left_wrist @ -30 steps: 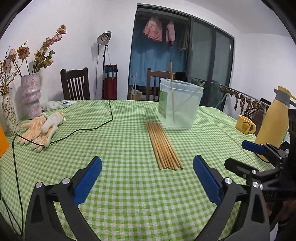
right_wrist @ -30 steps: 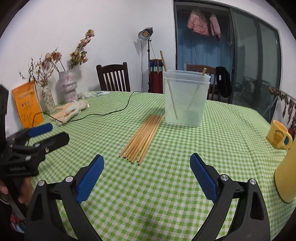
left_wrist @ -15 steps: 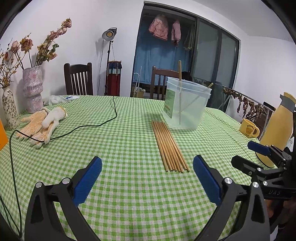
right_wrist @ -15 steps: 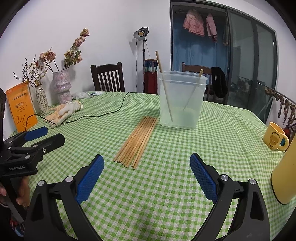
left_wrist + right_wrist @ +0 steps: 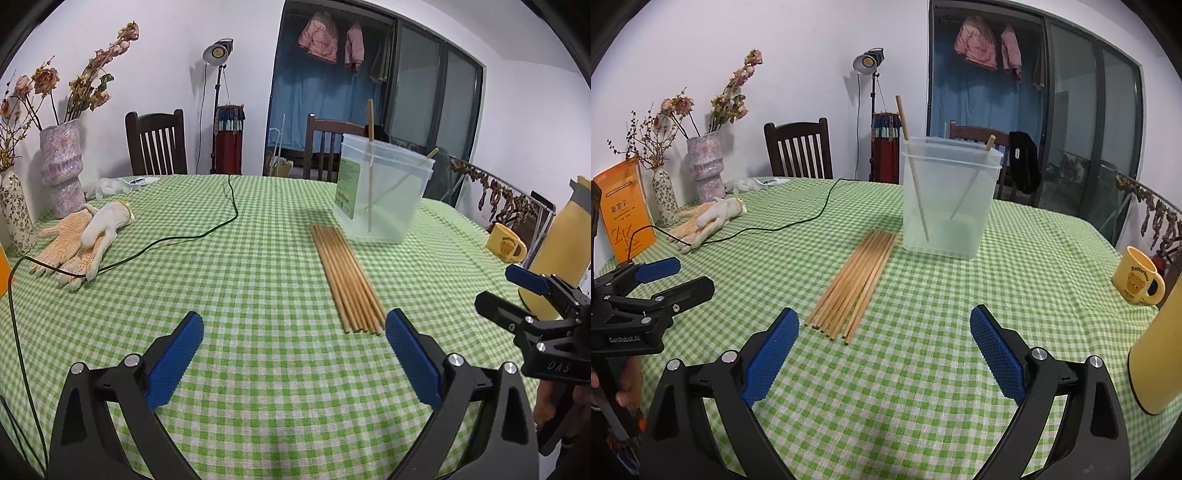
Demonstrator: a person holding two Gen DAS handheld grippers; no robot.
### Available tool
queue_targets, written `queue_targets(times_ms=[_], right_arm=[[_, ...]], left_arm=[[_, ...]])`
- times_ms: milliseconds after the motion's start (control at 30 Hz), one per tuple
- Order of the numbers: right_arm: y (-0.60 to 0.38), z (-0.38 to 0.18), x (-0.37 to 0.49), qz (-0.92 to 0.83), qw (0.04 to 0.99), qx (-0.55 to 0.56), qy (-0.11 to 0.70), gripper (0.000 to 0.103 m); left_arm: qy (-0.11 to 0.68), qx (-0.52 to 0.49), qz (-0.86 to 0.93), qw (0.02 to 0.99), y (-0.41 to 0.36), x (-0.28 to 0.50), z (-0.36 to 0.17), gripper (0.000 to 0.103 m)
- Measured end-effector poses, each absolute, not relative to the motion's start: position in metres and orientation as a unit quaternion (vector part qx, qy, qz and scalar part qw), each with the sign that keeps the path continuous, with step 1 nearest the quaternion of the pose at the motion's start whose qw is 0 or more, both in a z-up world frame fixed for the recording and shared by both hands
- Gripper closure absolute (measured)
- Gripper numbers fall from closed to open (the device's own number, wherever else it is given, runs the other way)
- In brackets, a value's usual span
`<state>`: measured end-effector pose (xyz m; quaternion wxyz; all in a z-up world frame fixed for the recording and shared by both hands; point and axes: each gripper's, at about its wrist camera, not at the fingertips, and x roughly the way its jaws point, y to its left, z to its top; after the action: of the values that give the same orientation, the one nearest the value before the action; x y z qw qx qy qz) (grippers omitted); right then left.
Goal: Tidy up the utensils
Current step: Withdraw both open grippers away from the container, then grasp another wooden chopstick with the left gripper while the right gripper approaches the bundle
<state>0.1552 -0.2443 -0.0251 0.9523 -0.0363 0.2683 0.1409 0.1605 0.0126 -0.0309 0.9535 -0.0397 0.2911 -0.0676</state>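
Several wooden chopsticks [image 5: 344, 277] lie side by side on the green checked tablecloth [image 5: 236, 288], also in the right wrist view [image 5: 855, 282]. Behind them stands a clear plastic tub [image 5: 380, 192] [image 5: 947, 199] with two chopsticks leaning inside. My left gripper [image 5: 293, 352] is open and empty, above the cloth just short of the chopsticks' near ends, and shows at the left in the right wrist view [image 5: 681, 277]. My right gripper [image 5: 882, 349] is open and empty, near those same ends, and shows at the right in the left wrist view [image 5: 506, 284].
Work gloves [image 5: 83, 240] and a dark cable [image 5: 207, 232] lie at the left. Two vases [image 5: 61, 166] and an orange book [image 5: 622, 210] stand at the left edge. A yellow mug [image 5: 1139, 277] and a yellow flask [image 5: 557, 251] stand at the right. Chairs stand behind the table.
Both grippers have moved a little lower and closer to the table, and the view has tilted slightly. Both stay open and empty. The chopsticks and tub have not moved.
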Motion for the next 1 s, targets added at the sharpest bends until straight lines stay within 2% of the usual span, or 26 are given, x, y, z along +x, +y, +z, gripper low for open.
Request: queue_targets(times_ms=[167, 267, 300, 333, 467, 533, 600, 700, 1000], right_arm=[[-0.247, -0.031, 0.159, 0.138, 0.949, -0.034, 0.281, 0.013], [-0.247, -0.034, 0.161, 0.137, 0.946, -0.038, 0.29, 0.015], [-0.247, -0.034, 0.163, 0.138, 0.945, -0.038, 0.294, 0.023], [-0.247, -0.036, 0.165, 0.139, 0.943, -0.037, 0.301, 0.027], [-0.248, -0.04, 0.168, 0.134, 0.939, -0.038, 0.315, 0.048], [-0.251, -0.042, 0.169, 0.133, 0.938, -0.037, 0.319, 0.053], [-0.253, -0.044, 0.17, 0.135, 0.936, -0.033, 0.323, 0.059], [-0.255, -0.045, 0.17, 0.136, 0.935, -0.028, 0.325, 0.059], [-0.271, -0.044, 0.167, 0.132, 0.939, -0.011, 0.318, 0.059]], left_arm=[[0.32, -0.05, -0.07, 0.943, 0.018, 0.172, -0.039, 0.015], [0.333, -0.058, -0.065, 0.939, 0.021, 0.179, -0.045, 0.029], [0.341, -0.062, -0.063, 0.936, 0.022, 0.182, -0.048, 0.036], [0.354, -0.069, -0.062, 0.931, 0.024, 0.186, -0.052, 0.043], [0.384, -0.099, -0.088, 0.914, 0.025, 0.199, -0.064, 0.057], [0.392, -0.1, -0.106, 0.908, 0.02, 0.204, -0.068, 0.068], [0.404, -0.095, -0.119, 0.902, 0.012, 0.212, -0.074, 0.073], [0.433, -0.089, -0.131, 0.887, -0.004, 0.233, -0.08, 0.077], [0.471, -0.03, -0.138, 0.871, -0.048, 0.276, -0.095, 0.077]])
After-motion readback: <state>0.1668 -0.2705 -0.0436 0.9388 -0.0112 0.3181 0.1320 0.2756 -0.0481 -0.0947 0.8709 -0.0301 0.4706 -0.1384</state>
